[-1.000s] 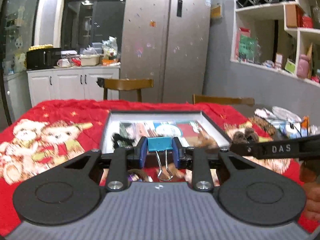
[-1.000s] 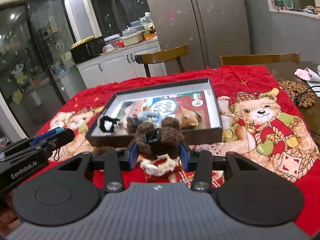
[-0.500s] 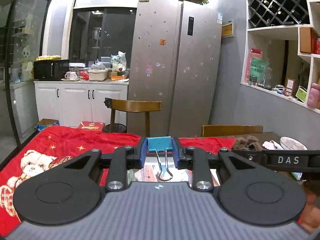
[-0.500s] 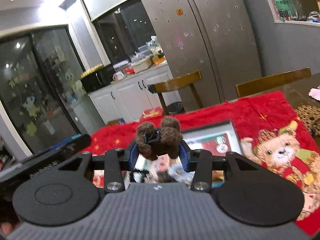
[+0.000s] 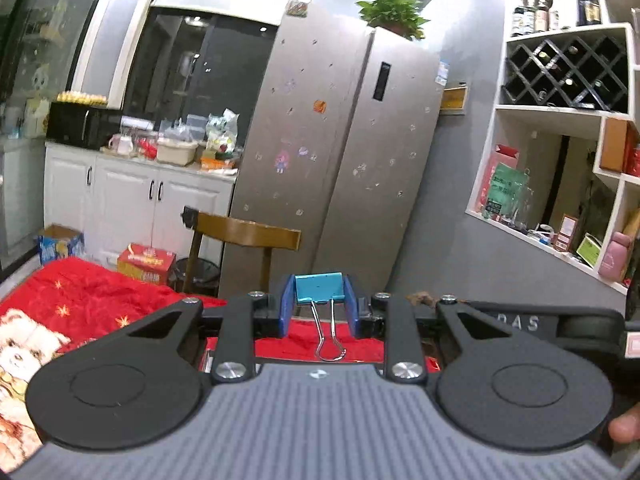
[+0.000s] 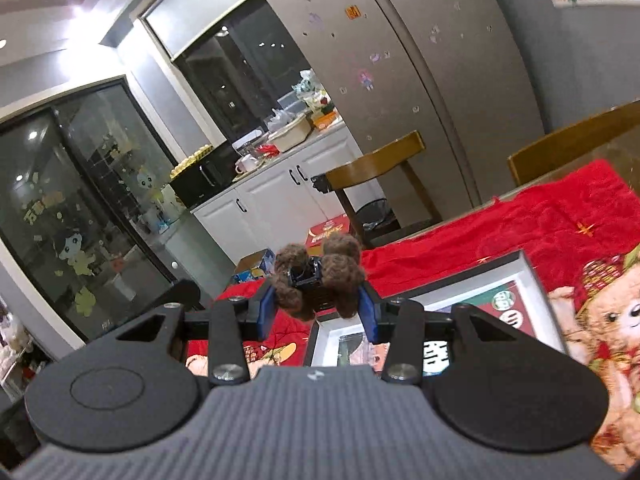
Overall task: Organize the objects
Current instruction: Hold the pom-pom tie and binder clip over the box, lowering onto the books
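My left gripper (image 5: 319, 306) clamps a blue metal binder clip (image 5: 319, 288) between its pads; my right gripper (image 6: 317, 306) grips a brown fuzzy hair claw (image 6: 318, 276)

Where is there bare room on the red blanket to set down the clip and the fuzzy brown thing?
Free patches: the red blanket between the black-framed tray and the wooden chairs, and the starred stretch left of the left gripper holding the blue binder clip. Crowded: inside the tray, below the right gripper holding the brown fuzzy clip.
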A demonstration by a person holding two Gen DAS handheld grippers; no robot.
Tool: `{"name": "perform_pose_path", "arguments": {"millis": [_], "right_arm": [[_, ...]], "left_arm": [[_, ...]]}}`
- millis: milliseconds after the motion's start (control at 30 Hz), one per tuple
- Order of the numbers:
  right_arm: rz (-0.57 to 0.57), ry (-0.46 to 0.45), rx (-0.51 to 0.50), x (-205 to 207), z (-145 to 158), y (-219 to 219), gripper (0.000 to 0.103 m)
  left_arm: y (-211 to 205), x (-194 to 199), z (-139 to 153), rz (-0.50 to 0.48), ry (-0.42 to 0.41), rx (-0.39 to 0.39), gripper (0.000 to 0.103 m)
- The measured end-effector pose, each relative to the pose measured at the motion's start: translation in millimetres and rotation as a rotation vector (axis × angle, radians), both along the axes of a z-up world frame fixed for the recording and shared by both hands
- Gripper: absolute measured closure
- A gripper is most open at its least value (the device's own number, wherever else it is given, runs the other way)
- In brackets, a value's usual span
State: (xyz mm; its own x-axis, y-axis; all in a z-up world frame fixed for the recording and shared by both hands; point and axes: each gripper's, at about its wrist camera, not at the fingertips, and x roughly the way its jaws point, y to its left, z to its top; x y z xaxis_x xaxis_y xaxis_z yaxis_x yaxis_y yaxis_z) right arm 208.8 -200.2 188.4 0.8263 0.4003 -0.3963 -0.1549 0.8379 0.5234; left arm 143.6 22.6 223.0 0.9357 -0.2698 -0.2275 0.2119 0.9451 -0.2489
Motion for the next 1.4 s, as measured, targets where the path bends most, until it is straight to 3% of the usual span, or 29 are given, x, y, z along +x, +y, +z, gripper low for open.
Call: {"name": "perform_pose_path", "arguments": {"millis": [200,400,533,800,1133,1400], "right_arm": [[0.003,0.035,-0.015,36,-21,17,0.057],[0.017,0.064,0.012,50,-49,18,0.057],[-0.001,0.068,-0.036,55,-59,19,0.057],[0.015,0.222,-0.082,82,-94,24,0.057],[-0.012,0.281,-0.119,84,-113,29,0.056],[-0.021,0.33,-0.135,93,-125,26,0.056]], "left_arm": [[12,44,-26,0.01,0.053,0.03,0.072],[38,87,-49,-0.007,0.125,-0.01,0.072],[44,112,-68,-0.015,0.199,-0.025,0.072],[31,141,-114,-0.018,0.295,0.03,0.072],[-1,152,-163,0.058,0.402,0.188,0.072],[-4,161,-180,0.062,0.441,0.217,0.072]]}}
